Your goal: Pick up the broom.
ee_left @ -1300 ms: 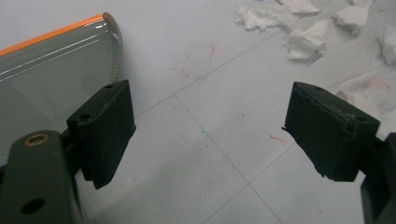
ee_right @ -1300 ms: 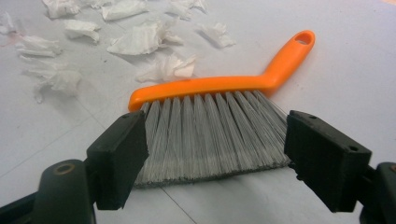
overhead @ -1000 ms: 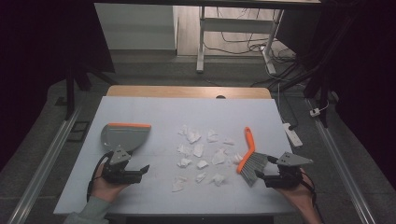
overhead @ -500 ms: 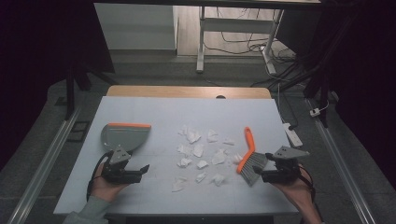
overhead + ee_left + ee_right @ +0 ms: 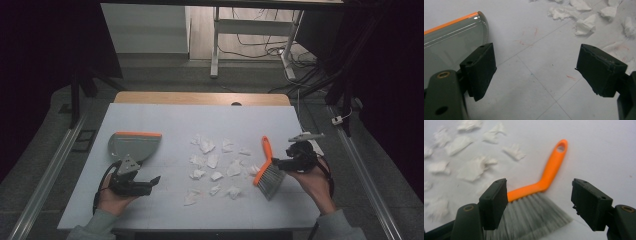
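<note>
Now, at the left of the high view your left claw (image 5: 150,183) sits low on the worktop (image 5: 165,117), jaws spread and holding nothing, with the grey dustpan (image 5: 134,145) just above it, its orange lip toward the frame's top. Mid-frame lie the torn paper scraps (image 5: 216,162), scattered between both hands. At the right, your right claw (image 5: 278,162) is also spread wide and empty, and it is the nearer one to the brush (image 5: 266,167). In the right gripper view the brush's grey bristles (image 5: 534,215) lie between the jaws, and the orange handle (image 5: 549,173) runs away toward the upper right. I judge the grasp belongs on the handle's base.
</note>
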